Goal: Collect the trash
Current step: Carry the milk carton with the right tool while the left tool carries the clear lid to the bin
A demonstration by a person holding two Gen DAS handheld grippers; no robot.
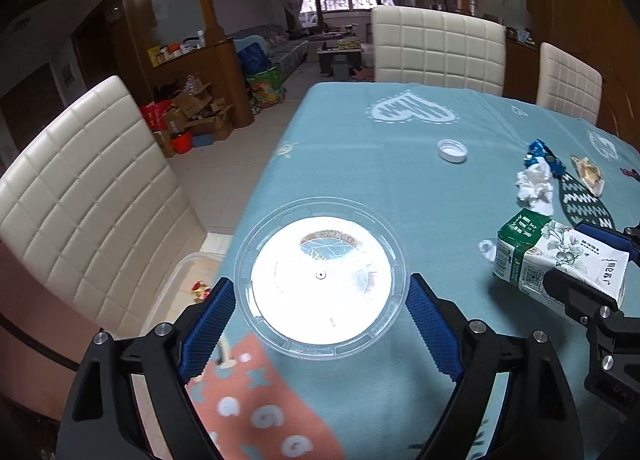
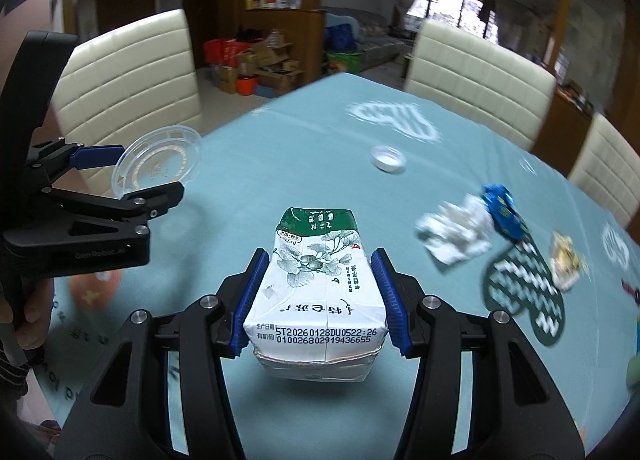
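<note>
1. Two claws each hold one piece of trash above the teal table (image 1: 360,148). The left claw (image 1: 320,324) is clamped on a clear plastic lid (image 1: 322,276), its blue pads pressing the lid's rim from either side, so the lid sits flat between the fingertips.
2. In the right wrist view, the same lid (image 2: 158,166) appears tilted at the tip of the left claw (image 2: 132,176), lifted off the cloth near the table's left edge.
3. The right claw (image 2: 320,300) is clamped on a green-and-white milk carton (image 2: 318,288). The carton lies lengthwise between the blue pads, its printed base toward the camera and its green top pointing away.
4. From the left wrist view, the carton (image 1: 556,260) hangs to the right of the lid, well apart from it.
5. Left on the table are a small white bottle cap (image 1: 452,150), a crumpled white tissue (image 1: 534,186) touching a blue wrapper (image 1: 544,158), and a yellowish wrapper (image 1: 588,176) just beside them.
6. A clear plastic bin (image 1: 192,284) sits on the floor beside the table, with a small wrapper inside.
</note>
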